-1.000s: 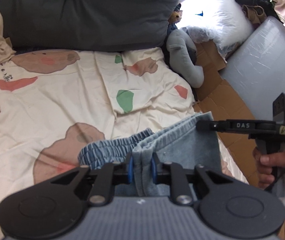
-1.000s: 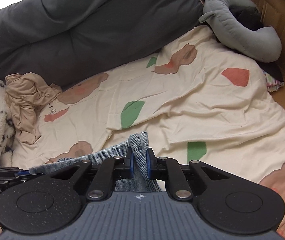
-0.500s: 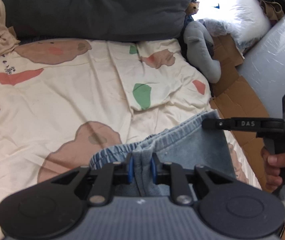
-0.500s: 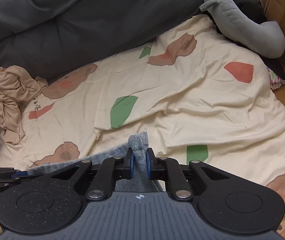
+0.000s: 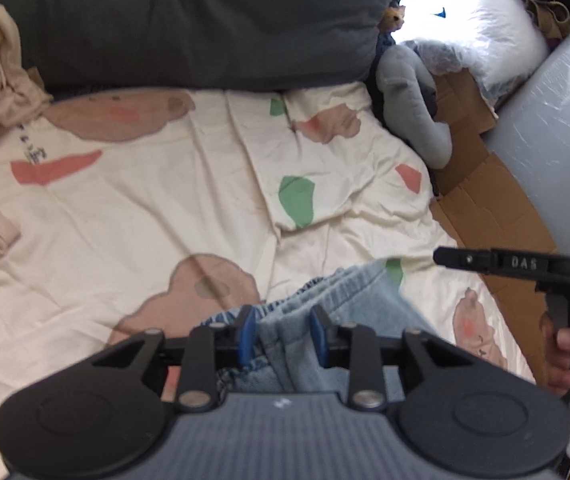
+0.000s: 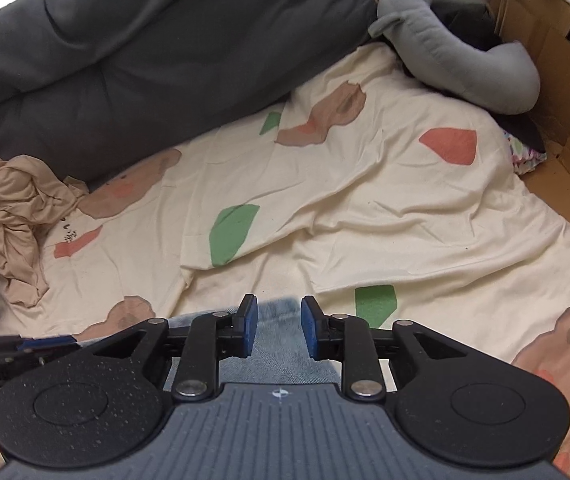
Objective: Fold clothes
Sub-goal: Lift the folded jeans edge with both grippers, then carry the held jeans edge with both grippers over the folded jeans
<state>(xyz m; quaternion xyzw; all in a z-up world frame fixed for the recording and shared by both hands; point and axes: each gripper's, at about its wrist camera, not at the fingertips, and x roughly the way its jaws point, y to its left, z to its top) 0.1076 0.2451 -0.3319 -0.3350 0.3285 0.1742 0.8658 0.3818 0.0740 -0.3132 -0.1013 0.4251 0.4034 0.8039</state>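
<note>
Both pairs of fingers have just been opening: the left gripper [image 5: 283, 334] stands slack around the jeans [image 5: 349, 300], the right gripper [image 6: 278, 330] clear above them. Jeans lie on the sheet [image 6: 405, 208]; I'd back straight off. Tan garment [image 6: 17, 216] and grey plush [image 6: 465, 56] sit well apart.

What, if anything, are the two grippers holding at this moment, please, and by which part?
Nothing is gripped. Both sets of jaws have just been opening: the left gripper straddles the elastic waistband of the faded blue denim garment loosely, and the right gripper stands open above it.
</note>
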